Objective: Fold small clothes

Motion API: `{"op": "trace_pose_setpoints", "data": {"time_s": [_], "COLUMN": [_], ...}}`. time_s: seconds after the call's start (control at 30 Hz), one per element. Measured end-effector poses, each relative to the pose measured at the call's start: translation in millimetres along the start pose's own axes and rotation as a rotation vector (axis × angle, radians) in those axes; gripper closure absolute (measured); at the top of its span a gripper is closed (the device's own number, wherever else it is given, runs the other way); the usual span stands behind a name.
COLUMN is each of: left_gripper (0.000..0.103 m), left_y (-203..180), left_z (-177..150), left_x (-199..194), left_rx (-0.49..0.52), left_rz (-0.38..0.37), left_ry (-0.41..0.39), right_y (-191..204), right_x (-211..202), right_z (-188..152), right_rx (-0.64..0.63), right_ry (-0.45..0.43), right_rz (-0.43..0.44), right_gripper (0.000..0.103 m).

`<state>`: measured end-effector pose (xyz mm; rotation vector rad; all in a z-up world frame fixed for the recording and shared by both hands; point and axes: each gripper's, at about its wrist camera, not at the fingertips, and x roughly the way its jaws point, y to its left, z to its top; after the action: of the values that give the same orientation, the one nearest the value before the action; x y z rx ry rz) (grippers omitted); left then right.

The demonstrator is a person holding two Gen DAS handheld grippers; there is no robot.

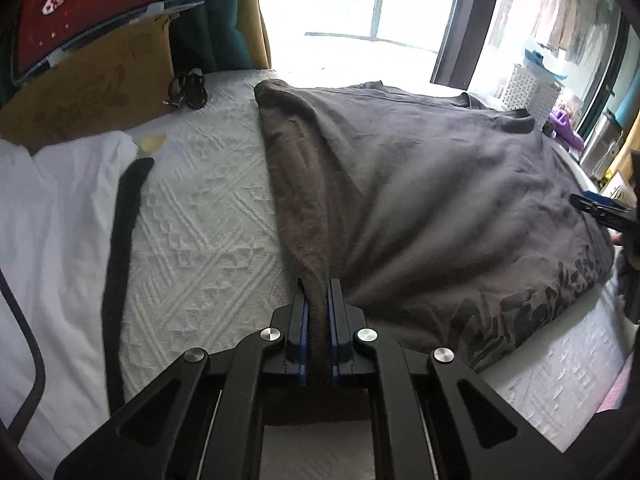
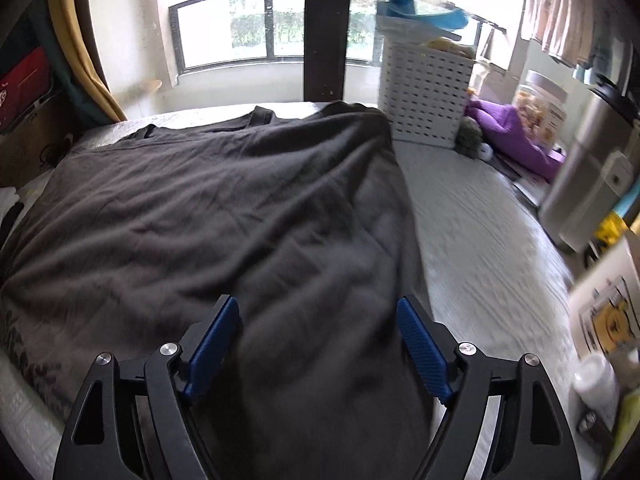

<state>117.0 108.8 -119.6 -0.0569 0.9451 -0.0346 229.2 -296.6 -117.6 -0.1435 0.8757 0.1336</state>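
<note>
A dark grey T-shirt (image 1: 420, 200) lies spread on a white quilted bed cover (image 1: 200, 232), printed lettering near its close edge. My left gripper (image 1: 318, 286) is shut on the shirt's left edge, and a ridge of fabric runs from between the pads toward the far corner. In the right wrist view the same T-shirt (image 2: 200, 220) fills the bed, its right side folded over in a long band. My right gripper (image 2: 318, 312) is open over that band, its blue pads (image 2: 420, 344) standing wide on either side of the cloth and not pressing it.
A white garment (image 1: 60, 220) and a black strap (image 1: 120, 240) lie left of the shirt, below a cardboard box (image 1: 88, 92). A white perforated basket (image 2: 424, 96), a purple cloth (image 2: 516, 136) and a steel container (image 2: 592, 168) crowd the right side.
</note>
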Motion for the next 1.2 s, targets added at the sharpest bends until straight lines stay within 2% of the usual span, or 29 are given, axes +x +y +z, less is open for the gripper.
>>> {"op": "trace_pose_setpoints", "data": {"time_s": [0.17,0.3,0.4,0.47,0.53,0.6,0.7,0.9,1.03,1.2], "left_gripper": [0.096,0.094,0.088,0.080,0.067,0.065,0.065,0.065,0.065,0.065], "left_y": [2.6,8.3,11.3,13.0,15.0,16.2,14.7,16.6,22.2,26.6], "left_z": [-5.2,-3.8,-3.9,-2.9,-0.9,1.9,5.3,8.3,9.6,12.3], "left_x": [0.8,-5.7,-11.3,-17.3,-21.9,-23.5,-21.5,-18.3,-14.5,-7.8], "left_rx": [-0.008,-0.058,-0.067,-0.076,-0.088,-0.099,-0.093,-0.094,-0.108,-0.114], "left_rz": [-0.011,-0.026,-0.008,-0.005,-0.008,-0.015,-0.017,-0.028,-0.028,-0.028], "left_ry": [-0.017,-0.032,-0.049,-0.074,-0.099,-0.111,-0.114,-0.113,-0.111,-0.100], "right_y": [-19.9,-39.6,-53.0,-58.2,-59.1,-57.8,-55.3,-45.6,-41.1,-28.5], "right_x": [-25.9,-40.6,-46.7,-49.3,-51.7,-51.9,-49.1,-45.6,-40.0,-26.4], "right_z": [-17.8,-34.2,-47.5,-56.2,-64.0,-68.5,-72.3,-68.6,-60.3,-44.9], "right_rx": [0.058,0.128,0.176,0.191,0.203,0.212,0.254,0.262,0.295,0.294], "right_ry": [-0.017,-0.023,-0.014,-0.002,0.009,0.019,0.031,0.007,0.011,0.011], "right_rz": [-0.017,-0.028,-0.046,-0.055,-0.033,-0.012,0.046,0.091,0.183,0.241], "right_gripper": [0.020,0.019,0.019,0.019,0.019,0.019,0.019,0.019,0.019,0.019]}}
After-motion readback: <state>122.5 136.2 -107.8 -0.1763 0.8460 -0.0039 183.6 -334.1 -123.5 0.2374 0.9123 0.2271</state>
